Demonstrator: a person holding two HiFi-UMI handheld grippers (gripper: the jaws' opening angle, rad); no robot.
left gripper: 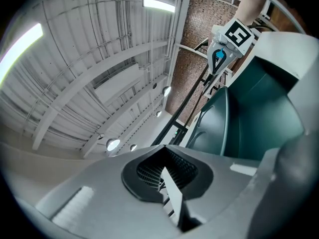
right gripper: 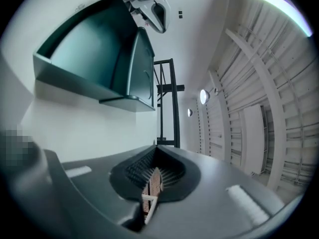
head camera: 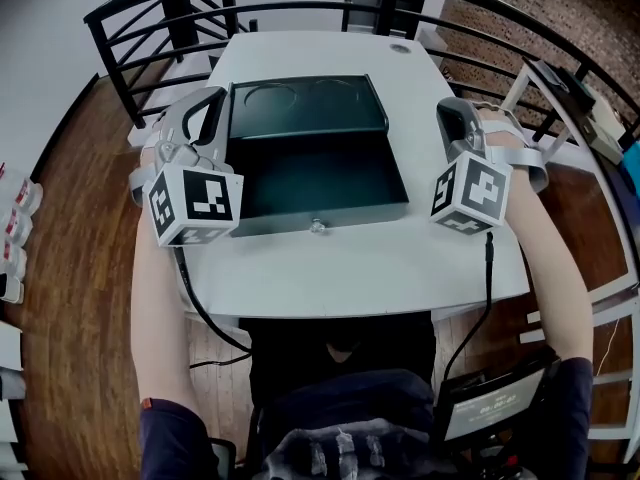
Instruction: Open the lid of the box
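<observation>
A dark green metal box (head camera: 315,183) sits open on the white table (head camera: 360,268), its lid (head camera: 305,108) laid back toward the far side and a small lock (head camera: 318,225) on its front wall. My left gripper (head camera: 216,98) rests by the box's left side, jaws shut and empty. My right gripper (head camera: 452,108) is off the box's right side, also shut on nothing. The left gripper view has closed jaws (left gripper: 164,146) tilted up at the ceiling, with the box (left gripper: 259,108) and the right gripper (left gripper: 219,59) beyond. The right gripper view shows closed jaws (right gripper: 157,146), the box (right gripper: 94,59) and the left gripper (right gripper: 157,14).
A black metal railing (head camera: 130,38) curves around the table's far and side edges. Wooden floor (head camera: 80,268) lies to the left. A small round disc (head camera: 400,48) sits at the table's far end. A cable (head camera: 488,278) hangs down to a screen device (head camera: 490,408) near the person's lap.
</observation>
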